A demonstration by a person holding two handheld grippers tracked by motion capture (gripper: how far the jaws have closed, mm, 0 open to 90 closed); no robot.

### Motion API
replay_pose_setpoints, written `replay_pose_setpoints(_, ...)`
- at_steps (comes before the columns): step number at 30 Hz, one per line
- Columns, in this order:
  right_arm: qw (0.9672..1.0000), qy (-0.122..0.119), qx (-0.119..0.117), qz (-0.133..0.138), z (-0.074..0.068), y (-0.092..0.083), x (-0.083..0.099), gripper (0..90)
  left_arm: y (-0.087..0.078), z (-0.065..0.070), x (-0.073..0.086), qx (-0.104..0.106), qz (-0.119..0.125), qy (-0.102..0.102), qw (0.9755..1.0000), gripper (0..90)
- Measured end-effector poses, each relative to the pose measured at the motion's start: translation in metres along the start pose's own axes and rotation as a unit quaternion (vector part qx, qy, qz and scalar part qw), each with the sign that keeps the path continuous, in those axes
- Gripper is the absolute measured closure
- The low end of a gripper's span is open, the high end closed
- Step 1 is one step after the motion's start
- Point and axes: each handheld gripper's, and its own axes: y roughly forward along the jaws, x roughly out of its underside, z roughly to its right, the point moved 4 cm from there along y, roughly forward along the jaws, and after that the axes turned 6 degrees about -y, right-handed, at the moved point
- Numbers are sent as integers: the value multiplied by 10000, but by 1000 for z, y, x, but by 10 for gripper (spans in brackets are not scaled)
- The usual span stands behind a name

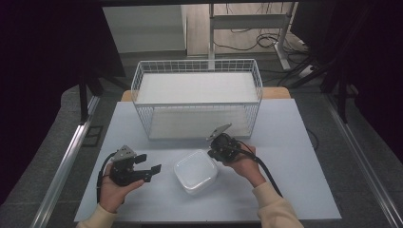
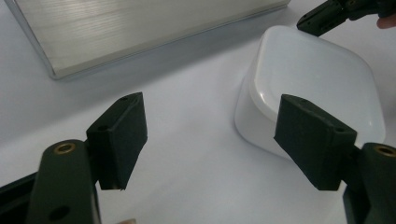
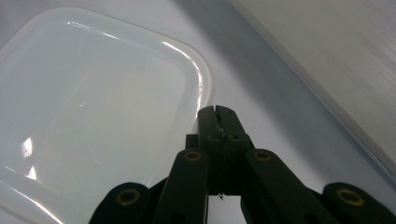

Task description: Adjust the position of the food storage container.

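The white lidded container [image 1: 196, 171] sits on my counter [image 1: 294, 190], lower centre of the high view, just below the wire basket [image 1: 197, 97]. My right tongs [image 1: 212, 153] are pressed together with nothing between them, their tips at the container's upper right corner; in the right gripper view the joined tips [image 3: 217, 112] sit at the lid's rim [image 3: 205, 88], though I cannot tell whether they touch it. My left tongs [image 1: 148, 164] are spread wide and empty, left of the container and apart from it, pointing toward it. In the left gripper view the container [image 2: 317, 79] lies in the upper right of the frame, beyond the right-hand pad [image 2: 310, 140], with the basket's base [image 2: 140, 28] across the upper left.
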Motion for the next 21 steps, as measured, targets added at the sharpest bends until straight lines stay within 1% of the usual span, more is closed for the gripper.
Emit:
replay_pose_setpoints(2, 10000, -36, 25, -7, -2, 1, -2, 896, -1, 0, 0, 5, 10, -8, 10000, 250)
replay_pose_setpoints(3, 10000, -2, 15, -1, -2, 0, -1, 896, -1, 0, 0, 5, 14, -13, 10000, 250)
replay_pose_setpoints(5, 10000, 34, 77, 53, 1, -4, 1, 896, -2, -1, -1, 3, 29, -17, 10000, 250)
replay_pose_setpoints(8, 9994, 235, 168, 182, 7, -18, 8, 896, -4, -2, -2, -2, 51, -30, 10000, 250)
replay_pose_setpoints(9, 9992, 255, 211, 239, 10, -25, 12, 896, -4, -3, -2, -7, 59, -21, 10000, 250)
replay_pose_setpoints(13, 9970, 575, 327, 397, 18, -48, 38, 896, -4, -3, -2, -11, 60, -34, 10000, 250)
replay_pose_setpoints(15, 9952, 782, 413, 413, 21, -59, 57, 896, -4, -3, -2, -5, 61, -20, 10000, 251)
replay_pose_setpoints(17, 9931, 962, 446, 492, 23, -67, 73, 891, -5, -2, -3, -6, 84, -26, 10000, 252)
replay_pose_setpoints(18, 9917, 1032, 488, 588, 25, -71, 81, 838, -6, -2, -3, 1, 89, -29, 10000, 253)
replay_pose_setpoints(19, 9893, 1147, 556, 709, 26, -76, 88, 741, -6, -2, -4, -9, 103, -36, 9999, 253)
replay_pose_setpoints(20, 9858, 1302, 647, 843, 28, -81, 95, 639, -7, -2, -4, -13, 104, -52, 9999, 254)
replay_pose_setpoints(21, 9817, 1462, 739, 967, 29, -85, 101, 570, -7, -3, -4, -13, 110, -59, 9999, 254)
